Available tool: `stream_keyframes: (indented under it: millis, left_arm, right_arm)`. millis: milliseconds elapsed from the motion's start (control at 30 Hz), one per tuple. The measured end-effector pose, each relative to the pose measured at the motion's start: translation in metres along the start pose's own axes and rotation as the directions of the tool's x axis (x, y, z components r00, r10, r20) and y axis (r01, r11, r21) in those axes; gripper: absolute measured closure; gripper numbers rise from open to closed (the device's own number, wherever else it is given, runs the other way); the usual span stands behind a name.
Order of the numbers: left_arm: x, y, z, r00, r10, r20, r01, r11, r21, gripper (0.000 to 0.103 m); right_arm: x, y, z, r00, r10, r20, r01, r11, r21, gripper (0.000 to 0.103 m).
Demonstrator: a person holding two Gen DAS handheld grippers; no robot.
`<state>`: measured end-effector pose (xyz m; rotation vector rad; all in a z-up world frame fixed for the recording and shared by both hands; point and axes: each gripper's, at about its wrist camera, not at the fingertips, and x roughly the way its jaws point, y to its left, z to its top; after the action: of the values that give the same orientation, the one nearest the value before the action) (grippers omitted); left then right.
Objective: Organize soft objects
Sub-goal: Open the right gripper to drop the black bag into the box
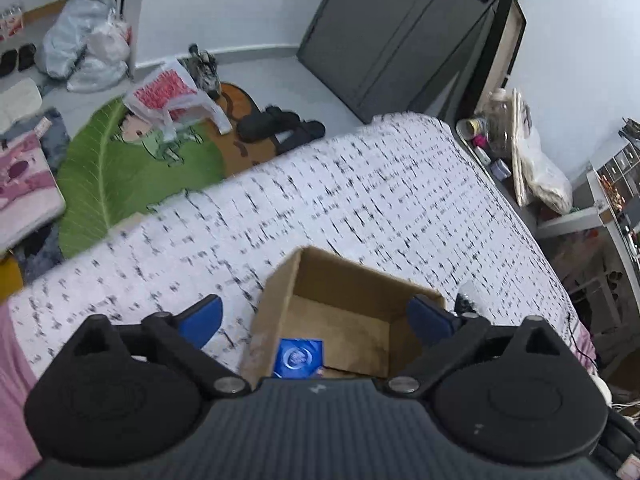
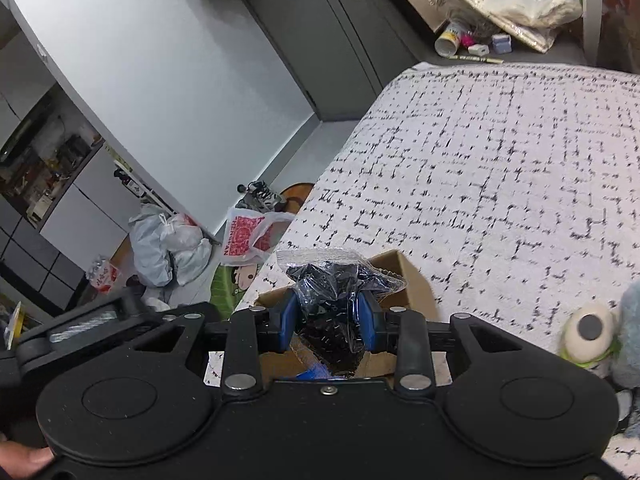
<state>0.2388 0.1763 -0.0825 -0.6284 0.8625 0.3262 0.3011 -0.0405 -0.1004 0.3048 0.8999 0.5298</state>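
Note:
An open cardboard box (image 1: 340, 320) sits on the white bedspread with black dashes (image 1: 360, 200). A blue packet (image 1: 298, 358) lies on the box floor at its near side. My left gripper (image 1: 314, 306) hovers over the box, its blue fingers (image 1: 202, 318) spread wide with nothing between them. In the right wrist view my right gripper (image 2: 328, 302) is shut on a clear plastic bag of small black pieces (image 2: 332, 280), held just above the same box (image 2: 406, 270). A strip of the blue packet (image 2: 316, 372) shows below the bag.
A plush toy with a large eye (image 2: 592, 332) lies on the bedspread (image 2: 500, 168) to the right of the box. Beside the bed the floor holds a green leaf mat (image 1: 104, 176), plastic bags (image 1: 168, 96), shoes (image 1: 280, 126) and a dark wardrobe (image 1: 400, 32).

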Motion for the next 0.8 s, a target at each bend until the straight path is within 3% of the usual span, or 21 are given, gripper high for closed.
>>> stream_keyframes:
  millis: [133, 200, 300, 467, 800]
  left_arm:
    - [-0.011, 0.002, 0.0, 1.0, 0.011, 0.022, -0.011, 1.0, 0.006, 0.0]
    - [-0.015, 0.002, -0.001, 0.999, 0.007, 0.031, -0.007, 1.0, 0.011, 0.0]
    - [-0.02, 0.0, -0.003, 0.999, 0.003, 0.044, -0.004, 1.0, 0.017, 0.0]
    - [-0.024, -0.006, -0.008, 0.999, -0.032, 0.032, 0.032, 0.999, 0.008, 0.0]
    - [-0.034, -0.029, -0.027, 0.999, -0.03, 0.034, 0.028, 0.998, 0.053, 0.0]
  right_arm:
    - [0.007, 0.002, -0.002, 1.0, -0.002, -0.012, 0.001, 1.0, -0.009, 0.059]
    - [0.002, 0.003, -0.003, 1.0, 0.02, 0.004, -0.02, 1.0, -0.014, 0.042]
    - [-0.012, 0.007, -0.002, 0.999, 0.01, 0.047, -0.008, 0.999, -0.042, 0.029]
    - [-0.03, -0.004, 0.0, 0.997, -0.016, 0.07, 0.018, 0.999, -0.032, 0.023]
    - [-0.065, -0.03, -0.005, 0.993, -0.04, 0.11, 0.043, 0.999, -0.017, 0.011]
